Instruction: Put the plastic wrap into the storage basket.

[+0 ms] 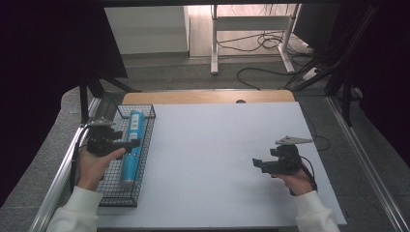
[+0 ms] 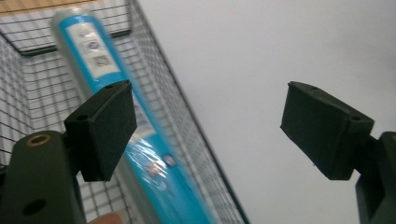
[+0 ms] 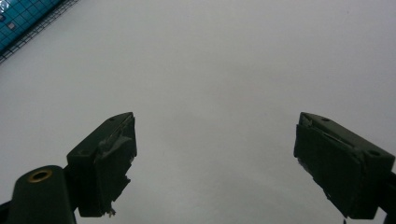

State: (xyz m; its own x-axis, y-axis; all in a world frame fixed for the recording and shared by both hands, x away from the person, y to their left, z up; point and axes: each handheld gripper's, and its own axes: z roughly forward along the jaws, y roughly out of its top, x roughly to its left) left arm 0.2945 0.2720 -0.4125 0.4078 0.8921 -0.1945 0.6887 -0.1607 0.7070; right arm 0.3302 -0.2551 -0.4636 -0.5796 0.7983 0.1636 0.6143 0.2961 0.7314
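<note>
The blue tube (image 1: 133, 145) lies lengthwise in the wire basket (image 1: 145, 159) at the table's (image 1: 217, 159) left edge. My left tool (image 1: 134, 143) hangs above it, jaws apart and empty. My right tool (image 1: 256, 163) waits wide over bare table, out of the way.

The tube (image 1: 132, 147) lies lengthwise in the basket (image 1: 145, 159), which sits on the table's (image 1: 217, 159) left edge. Left gripper (image 1: 130, 143) hangs over the basket; right gripper (image 1: 257, 163) is far right of it.
</note>
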